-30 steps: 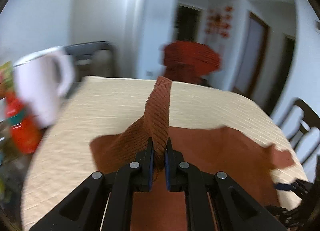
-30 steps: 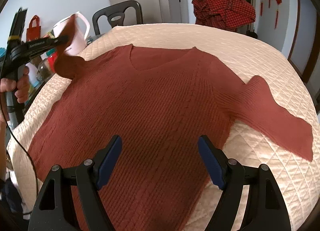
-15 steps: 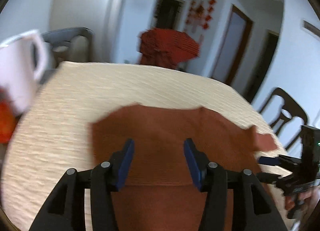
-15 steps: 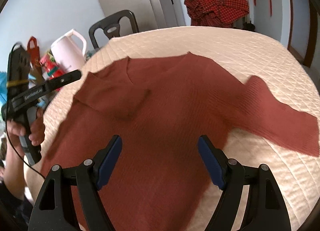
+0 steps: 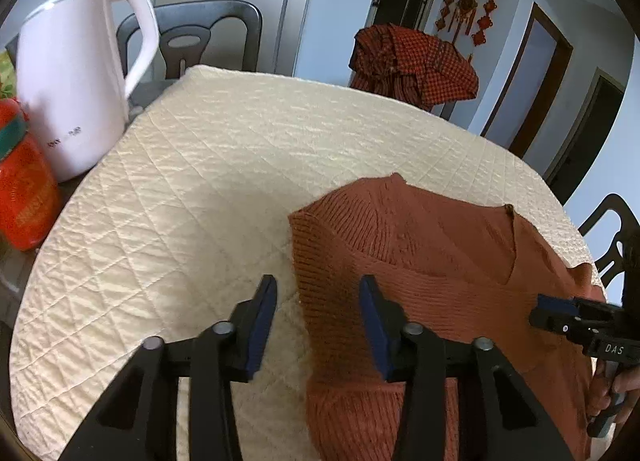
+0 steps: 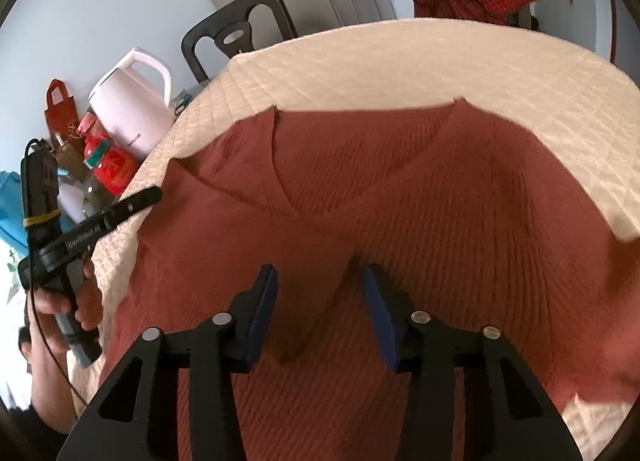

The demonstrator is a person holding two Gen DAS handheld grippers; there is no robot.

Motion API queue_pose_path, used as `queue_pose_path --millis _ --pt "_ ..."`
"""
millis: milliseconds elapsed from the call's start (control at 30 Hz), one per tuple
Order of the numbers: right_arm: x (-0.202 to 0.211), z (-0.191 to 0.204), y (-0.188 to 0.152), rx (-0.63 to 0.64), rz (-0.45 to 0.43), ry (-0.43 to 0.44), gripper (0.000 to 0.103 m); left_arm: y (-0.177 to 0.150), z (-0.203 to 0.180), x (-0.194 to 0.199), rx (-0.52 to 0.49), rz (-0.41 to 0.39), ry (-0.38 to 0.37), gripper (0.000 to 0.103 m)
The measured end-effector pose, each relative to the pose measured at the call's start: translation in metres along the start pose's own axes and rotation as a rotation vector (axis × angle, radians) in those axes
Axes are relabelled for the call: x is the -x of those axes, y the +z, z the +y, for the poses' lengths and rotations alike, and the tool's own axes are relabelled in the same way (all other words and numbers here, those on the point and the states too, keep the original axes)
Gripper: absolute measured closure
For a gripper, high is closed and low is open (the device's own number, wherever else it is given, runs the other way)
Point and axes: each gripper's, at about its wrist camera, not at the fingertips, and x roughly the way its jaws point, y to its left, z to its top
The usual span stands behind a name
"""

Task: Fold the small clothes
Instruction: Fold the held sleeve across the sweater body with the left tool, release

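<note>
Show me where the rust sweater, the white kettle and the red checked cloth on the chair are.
rust sweater (image 6: 420,197), right wrist view, on its ribbed chest below the neckline.
white kettle (image 5: 68,97), left wrist view, on the middle of its body.
red checked cloth (image 5: 412,61), left wrist view, on the bunched folds over the chair back.

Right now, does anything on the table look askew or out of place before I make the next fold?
Only a fabric ridge: the rust-red knit sweater is bunched up between the right gripper's half-closed jaws, not flat. Its left sleeve lies folded over the body. The left gripper straddles the folded edge, open. The quilted table cover looks smooth.
</note>
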Motion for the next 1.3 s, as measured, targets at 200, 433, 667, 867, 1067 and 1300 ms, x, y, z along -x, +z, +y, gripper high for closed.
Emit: queue_pose_path --millis 200,433,667,867,1067,1300 --pt "0.005 0.01 0.011 0.066 -0.037 -0.017 0.099 0.002 0.004 -0.005 -0.003 -0.01 -0.046 0.093" --pt "-0.009 -0.005 0.042 0.0 -0.074 0.017 0.098 0.005 0.028 -0.008 0.11 -0.029 -0.094 0.093" --pt "0.001 -0.013 0.029 -0.017 -0.074 -0.033 0.094 0.003 0.025 0.013 0.087 -0.075 -0.048 0.089" --pt "0.003 0.009 0.003 0.095 -0.048 -0.003 0.094 -0.014 -0.008 0.022 -0.035 -0.041 -0.097 0.089" --pt "0.002 -0.002 -0.002 0.07 -0.017 -0.037 0.095 -0.017 -0.006 0.005 -0.058 0.043 -0.028 0.088" --pt "0.025 -0.012 -0.021 0.045 -0.02 -0.035 0.094 -0.027 -0.018 0.032 -0.071 0.027 -0.053 0.077"
